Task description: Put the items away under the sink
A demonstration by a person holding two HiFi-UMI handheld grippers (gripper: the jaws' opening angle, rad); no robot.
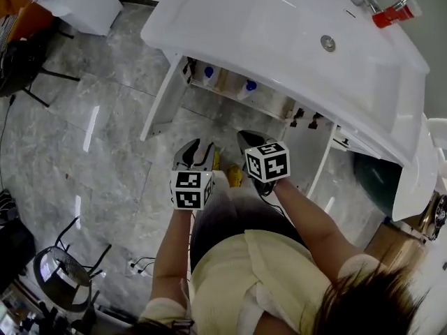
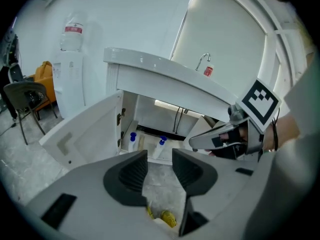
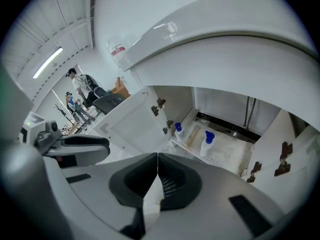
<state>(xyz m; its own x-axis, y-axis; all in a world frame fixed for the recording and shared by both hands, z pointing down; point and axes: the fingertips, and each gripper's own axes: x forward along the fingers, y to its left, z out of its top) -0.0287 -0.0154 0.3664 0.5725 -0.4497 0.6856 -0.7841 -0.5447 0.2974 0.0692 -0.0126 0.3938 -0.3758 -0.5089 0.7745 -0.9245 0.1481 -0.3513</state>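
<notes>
Two blue-capped bottles already stand in the open cabinet under the sink — that much looks done. A yellow item lies on the floor below the left gripper, whose jaws are apart and empty. The right gripper has its jaws together — so the item probably remains to stow.
</notes>
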